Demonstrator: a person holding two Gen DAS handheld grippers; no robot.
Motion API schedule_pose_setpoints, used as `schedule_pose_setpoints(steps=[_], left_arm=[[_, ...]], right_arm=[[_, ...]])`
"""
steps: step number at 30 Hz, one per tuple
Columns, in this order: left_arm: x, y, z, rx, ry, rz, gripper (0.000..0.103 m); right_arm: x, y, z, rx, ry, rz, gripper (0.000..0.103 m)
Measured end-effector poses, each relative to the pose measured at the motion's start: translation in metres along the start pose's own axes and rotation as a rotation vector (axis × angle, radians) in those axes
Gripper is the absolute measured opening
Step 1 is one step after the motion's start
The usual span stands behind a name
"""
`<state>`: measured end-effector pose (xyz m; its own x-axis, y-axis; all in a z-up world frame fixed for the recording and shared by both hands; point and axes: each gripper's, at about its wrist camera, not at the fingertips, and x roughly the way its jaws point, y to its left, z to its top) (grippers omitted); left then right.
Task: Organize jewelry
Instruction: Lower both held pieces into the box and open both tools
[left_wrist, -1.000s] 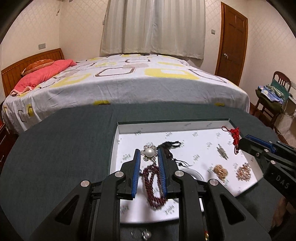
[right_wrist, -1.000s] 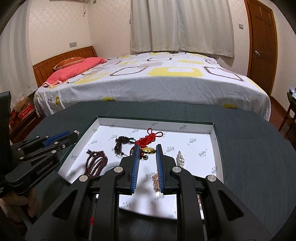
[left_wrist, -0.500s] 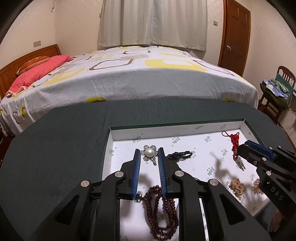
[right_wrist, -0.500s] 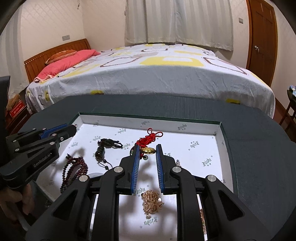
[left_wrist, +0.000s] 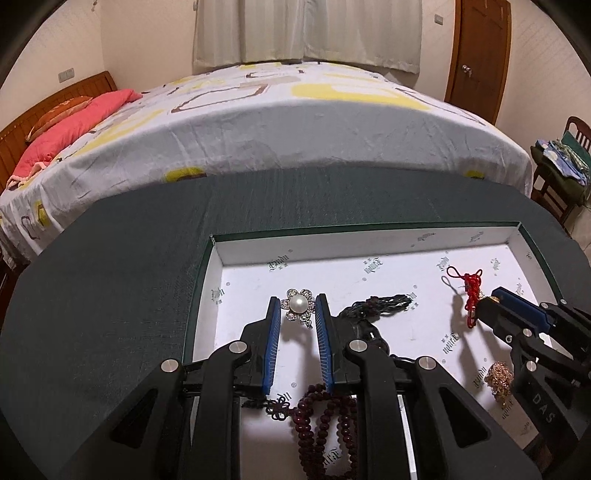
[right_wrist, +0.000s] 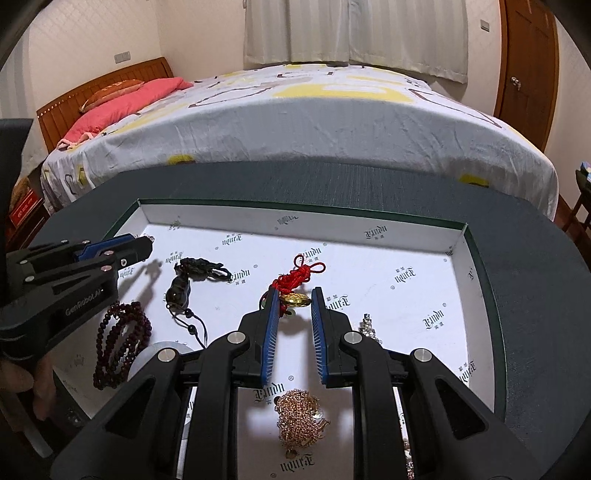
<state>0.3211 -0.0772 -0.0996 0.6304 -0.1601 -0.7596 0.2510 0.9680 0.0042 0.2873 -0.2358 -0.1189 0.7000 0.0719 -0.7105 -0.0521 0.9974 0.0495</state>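
Note:
A white box tray (left_wrist: 332, 251) with a green rim lies on the dark table. My left gripper (left_wrist: 297, 301) is shut on a pearl flower brooch (left_wrist: 298, 305), held at its fingertips over the tray's left part. Seen from the right wrist, the left gripper (right_wrist: 147, 243) hovers at the tray's (right_wrist: 332, 225) left edge. My right gripper (right_wrist: 293, 295) is shut on a gold charm (right_wrist: 295, 300), and the charm's red knotted cord (right_wrist: 301, 273) sticks out ahead. In the left wrist view the right gripper (left_wrist: 493, 295) is over the tray's right side, beside that red cord (left_wrist: 469, 291).
In the tray lie a dark red bead string (right_wrist: 118, 343), a black cord pendant (right_wrist: 181, 288), a gold chain pile (right_wrist: 299, 417) and a small rhinestone piece (right_wrist: 369, 326). A bed (left_wrist: 295, 129) stands beyond the table (left_wrist: 110, 295). A chair with clothes (left_wrist: 561, 158) is at the right.
Both grippers have moved forward and lower over the tray, each keeping its piece. The bead string and gold chain now sit lower in the views, under the grippers.

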Motion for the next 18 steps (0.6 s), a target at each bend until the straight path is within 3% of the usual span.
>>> schedule_pose_setpoints(steps=[9,18], left_arm=[[0.001,0.001,0.005,-0.017,0.003,-0.004,0.02],[0.02,0.004,0.008,-0.022,0.098,0.0,0.02]], right_arm=[[-0.006,-0.001,0.005,0.007,-0.014,0.004,0.018],[0.003,0.002,0.005,0.008,0.019,0.002,0.018]])
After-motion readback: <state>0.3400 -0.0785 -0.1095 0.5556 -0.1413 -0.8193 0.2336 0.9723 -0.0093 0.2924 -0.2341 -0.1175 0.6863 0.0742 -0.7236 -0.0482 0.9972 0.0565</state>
